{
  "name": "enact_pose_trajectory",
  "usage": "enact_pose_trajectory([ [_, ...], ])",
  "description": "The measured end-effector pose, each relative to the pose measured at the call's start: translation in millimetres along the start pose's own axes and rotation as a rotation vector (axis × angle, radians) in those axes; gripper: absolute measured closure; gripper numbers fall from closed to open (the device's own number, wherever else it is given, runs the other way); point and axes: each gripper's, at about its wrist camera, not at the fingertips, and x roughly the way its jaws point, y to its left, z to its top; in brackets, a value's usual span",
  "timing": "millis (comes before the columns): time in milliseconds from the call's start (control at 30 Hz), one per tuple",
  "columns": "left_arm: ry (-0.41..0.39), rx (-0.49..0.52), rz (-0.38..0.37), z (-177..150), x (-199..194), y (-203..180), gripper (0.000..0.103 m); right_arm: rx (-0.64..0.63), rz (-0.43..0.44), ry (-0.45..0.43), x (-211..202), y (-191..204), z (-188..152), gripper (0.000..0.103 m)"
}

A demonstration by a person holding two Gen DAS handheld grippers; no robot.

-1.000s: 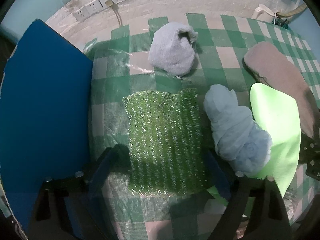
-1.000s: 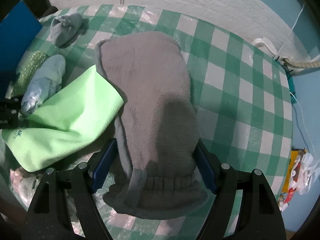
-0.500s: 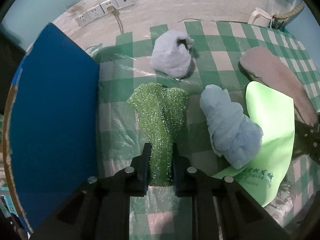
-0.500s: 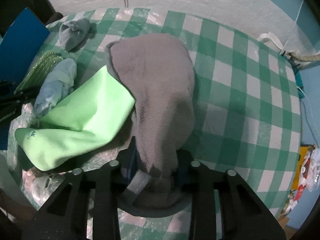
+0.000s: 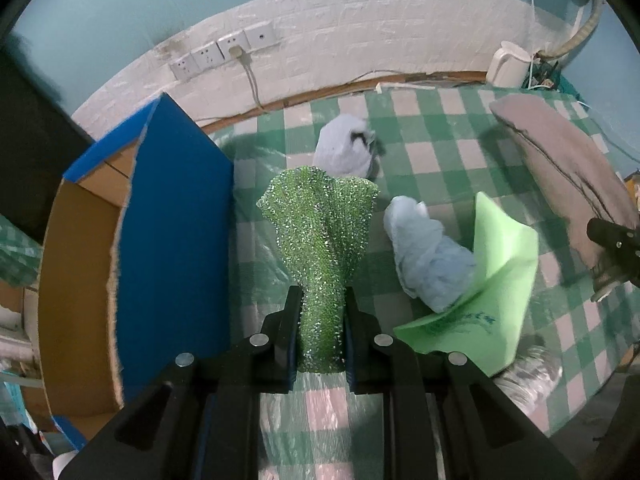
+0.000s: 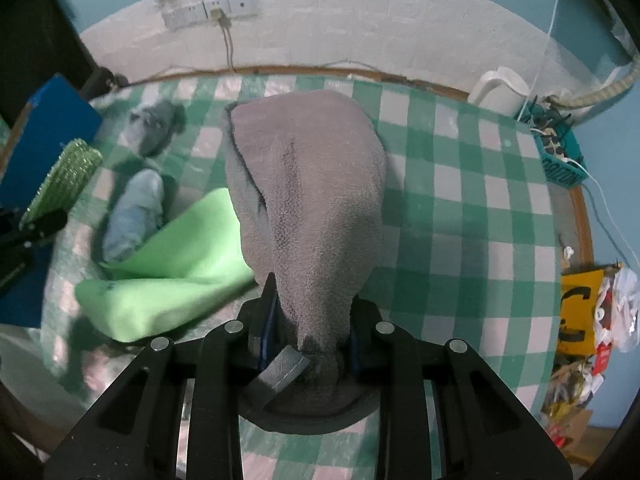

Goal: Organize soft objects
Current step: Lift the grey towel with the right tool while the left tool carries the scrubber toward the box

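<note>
My left gripper (image 5: 320, 300) is shut on the near end of a sparkly green cloth (image 5: 320, 232), which hangs bunched and lifted above the checked tablecloth (image 5: 432, 160). In the right wrist view my right gripper (image 6: 312, 292) pinches the cuff end of a grey fleece mitt (image 6: 308, 184). Its jaws are still closing on the mitt, which is raised off the table. A light green cloth (image 6: 180, 264) lies between the two grippers. A rolled light blue cloth (image 5: 424, 256) rests beside it, and a pale grey-blue bundle (image 5: 344, 152) sits farther back.
A blue cardboard box (image 5: 172, 240) with an open brown inside stands at the left of the table. A white kettle (image 6: 500, 92) and a teal basket (image 6: 560, 156) sit at the far right edge. Wall sockets (image 6: 208, 10) with a plugged cord are behind the table.
Both grippers went from open around their cloths to shut on them. Each has risen, lifting the sparkly green cloth and the grey mitt off the table, and the cloths have bunched.
</note>
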Motion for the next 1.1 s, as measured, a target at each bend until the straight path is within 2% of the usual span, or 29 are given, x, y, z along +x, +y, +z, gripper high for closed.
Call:
enact_pose_trajectory([
  [433,-0.071,0.002,0.019,-11.9,-54.9,7.8,0.085,-0.04,0.057,-0.09,-54.9,19.3,4.1,0.077],
  [1000,-0.115,-0.046,0.084,-29.2,-88.2,48.4,0.085,-0.139,0.145,-0.167,-98.0,74.0,17.3,0.077],
  [1100,-0.115,-0.068,0.073,-32.3,-91.9,59.7,0.085,-0.158,0.161,-0.172,-101.3,87.4,21.0,0.077],
])
